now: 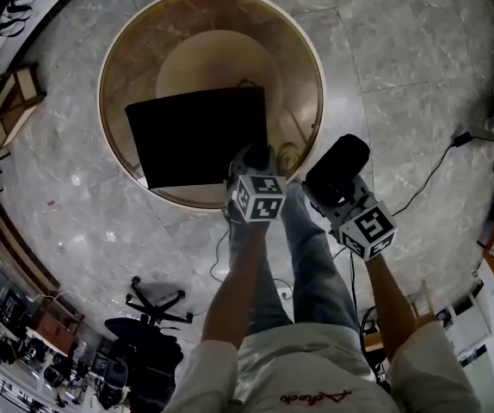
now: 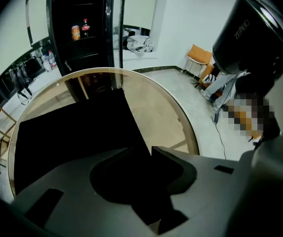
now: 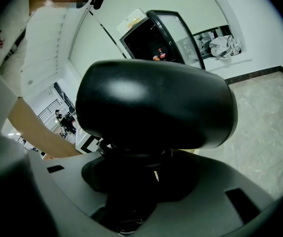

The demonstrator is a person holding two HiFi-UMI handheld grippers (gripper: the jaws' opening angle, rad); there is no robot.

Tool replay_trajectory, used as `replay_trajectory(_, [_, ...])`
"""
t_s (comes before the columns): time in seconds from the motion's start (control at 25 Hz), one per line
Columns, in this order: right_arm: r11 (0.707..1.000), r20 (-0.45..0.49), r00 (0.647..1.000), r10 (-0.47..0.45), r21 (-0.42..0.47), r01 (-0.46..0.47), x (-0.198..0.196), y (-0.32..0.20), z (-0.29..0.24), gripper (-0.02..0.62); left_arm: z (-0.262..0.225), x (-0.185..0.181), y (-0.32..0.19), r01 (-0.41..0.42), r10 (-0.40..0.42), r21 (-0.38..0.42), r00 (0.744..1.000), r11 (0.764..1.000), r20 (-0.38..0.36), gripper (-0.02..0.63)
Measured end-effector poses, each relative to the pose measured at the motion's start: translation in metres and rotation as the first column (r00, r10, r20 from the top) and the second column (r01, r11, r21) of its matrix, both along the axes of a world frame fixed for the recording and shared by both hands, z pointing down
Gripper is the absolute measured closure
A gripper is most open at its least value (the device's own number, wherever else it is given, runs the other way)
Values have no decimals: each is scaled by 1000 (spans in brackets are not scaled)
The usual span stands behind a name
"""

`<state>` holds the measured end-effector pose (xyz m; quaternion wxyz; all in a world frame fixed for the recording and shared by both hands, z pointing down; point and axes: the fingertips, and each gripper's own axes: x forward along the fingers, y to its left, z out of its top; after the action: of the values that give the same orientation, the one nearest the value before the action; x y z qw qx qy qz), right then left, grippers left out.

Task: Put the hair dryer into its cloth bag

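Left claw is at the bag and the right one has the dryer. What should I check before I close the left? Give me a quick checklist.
1. Grip on dryer: ok, the right claw is shut on its handle.
2. State of left claw: ok, jaws apart.
3. Aim at bag: ok, the left claw sits at its near right corner in the head view.
4. Cloth between the left jaws: cannot tell, it is all black there.
5. Mouth of bag open: not ok, it lies flat on the table and no opening shows.
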<state>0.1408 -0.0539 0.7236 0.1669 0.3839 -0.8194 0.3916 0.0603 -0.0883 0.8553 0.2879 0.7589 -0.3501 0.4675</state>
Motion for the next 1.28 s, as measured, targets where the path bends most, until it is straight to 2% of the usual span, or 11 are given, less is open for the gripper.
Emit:
replay_trajectory(0.08, [1000,2,1000,1,0,-1,0,0,1,394,2,0,0,12,-12,-2,1000,1000,-8,495])
replay_trajectory(0.4, [1000,0,1000,-1,-3,1,5,1,4,394,-1,-4,-4,39,-39,1,997,999,-67,555])
replay_trajectory(0.92, [1000,8,1000,0,-2,0,-1,3,5,394,-18,-11,-4,46,-45,1,989,999,-144,563])
replay_trajectory(1.28, [999,-23,999,-48,-4,48,-3,2,8,394,-68,-32,-18,149,-129,78,966,986,-226,565])
